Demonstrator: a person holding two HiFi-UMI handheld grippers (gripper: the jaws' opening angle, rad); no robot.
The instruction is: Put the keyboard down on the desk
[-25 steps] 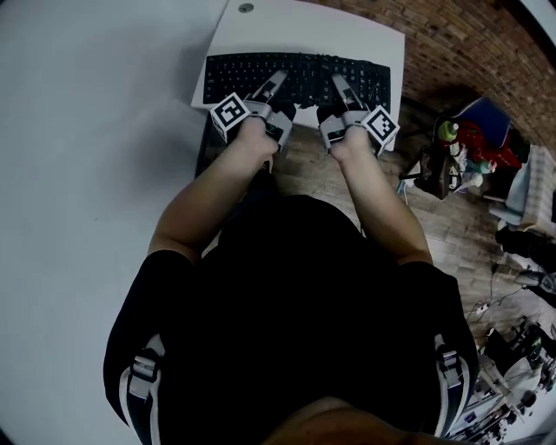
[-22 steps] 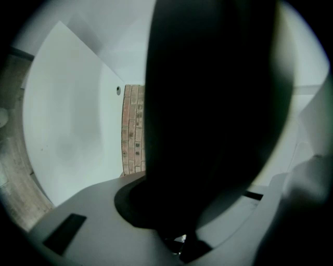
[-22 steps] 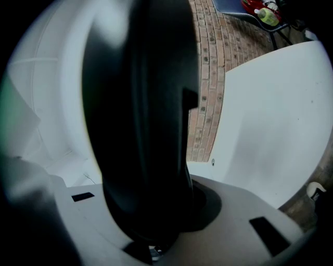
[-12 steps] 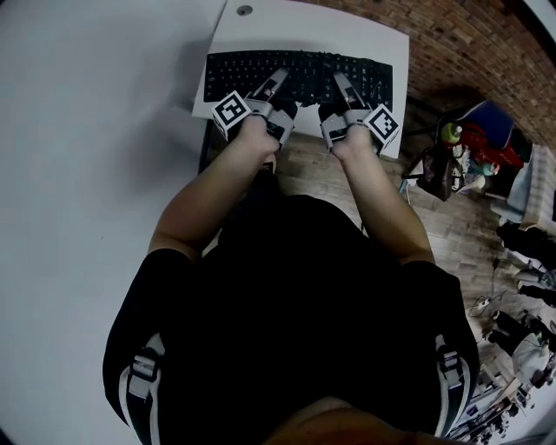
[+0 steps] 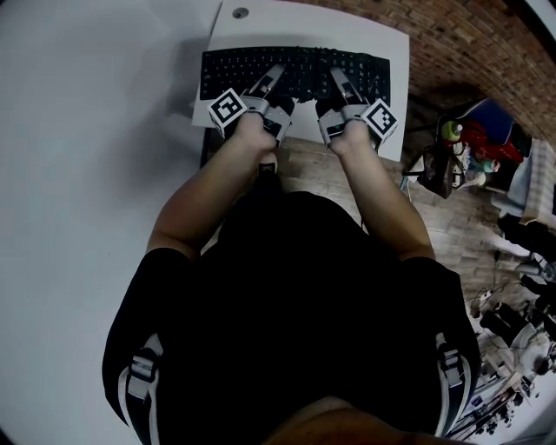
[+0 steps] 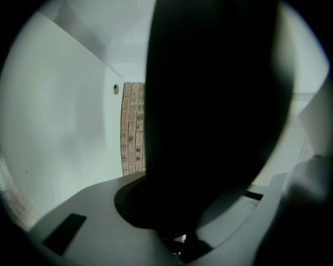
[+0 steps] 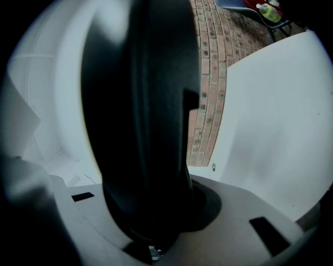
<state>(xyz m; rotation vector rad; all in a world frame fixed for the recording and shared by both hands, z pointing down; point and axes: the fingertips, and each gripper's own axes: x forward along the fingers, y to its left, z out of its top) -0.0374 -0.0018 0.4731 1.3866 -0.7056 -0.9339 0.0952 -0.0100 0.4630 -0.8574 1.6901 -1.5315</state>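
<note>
A black keyboard (image 5: pixel 300 68) lies lengthwise over the white desk (image 5: pixel 313 22), with its near edge toward me. My left gripper (image 5: pixel 271 80) is shut on the left half of that near edge. My right gripper (image 5: pixel 337 83) is shut on the right half. In the left gripper view the keyboard (image 6: pixel 208 104) is a dark slab filling the gap between the jaws. The right gripper view shows the keyboard (image 7: pixel 140 104) the same way. Whether it rests on the desk or hangs just above it, I cannot tell.
A round cable hole (image 5: pixel 240 12) sits at the desk's far left corner. A white wall (image 5: pixel 78 174) runs along the left. Brick floor (image 5: pixel 469 52) lies to the right, with a chair (image 5: pixel 452 156) carrying a red bag and a green bottle.
Both grippers and the keyboard have shifted slightly away from me, farther over the desk. The grip on the keyboard is unchanged.
</note>
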